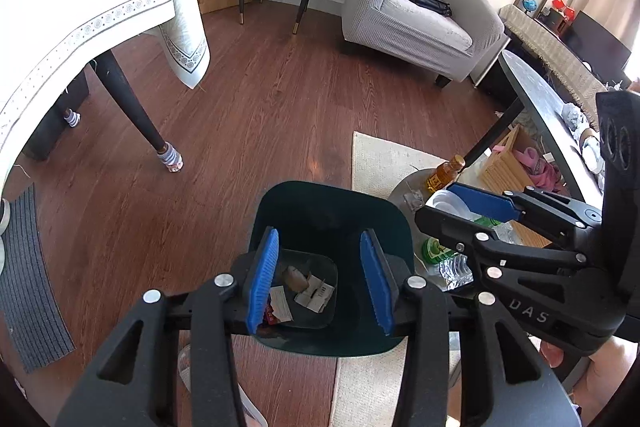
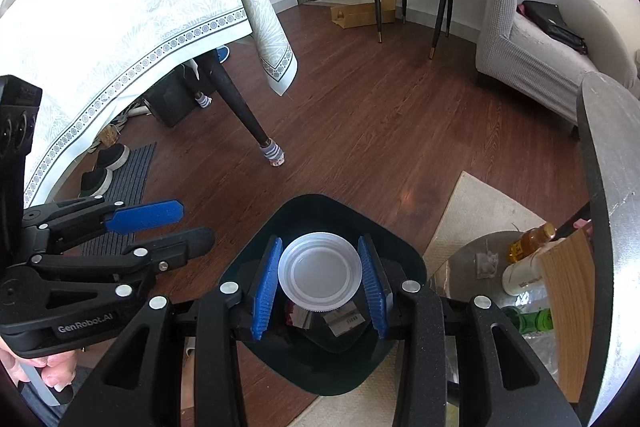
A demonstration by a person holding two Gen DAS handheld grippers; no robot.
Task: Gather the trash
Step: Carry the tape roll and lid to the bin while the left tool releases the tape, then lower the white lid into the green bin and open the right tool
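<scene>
Right wrist: right claw point(image 2: 320, 283) clamps plastic lid point(image 2: 320, 270) above bin point(image 2: 404, 267); left claw point(image 1: 324, 281) apart.

A dark bin point(image 2: 320, 227) stands open on the floor. Crumpled paper scraps point(image 1: 310, 289) lie at its bottom. Above its mouth a translucent white plastic lid point(image 2: 320, 269) sits flat, hollow side up, pinched between two blue pads point(image 2: 266, 291).
</scene>
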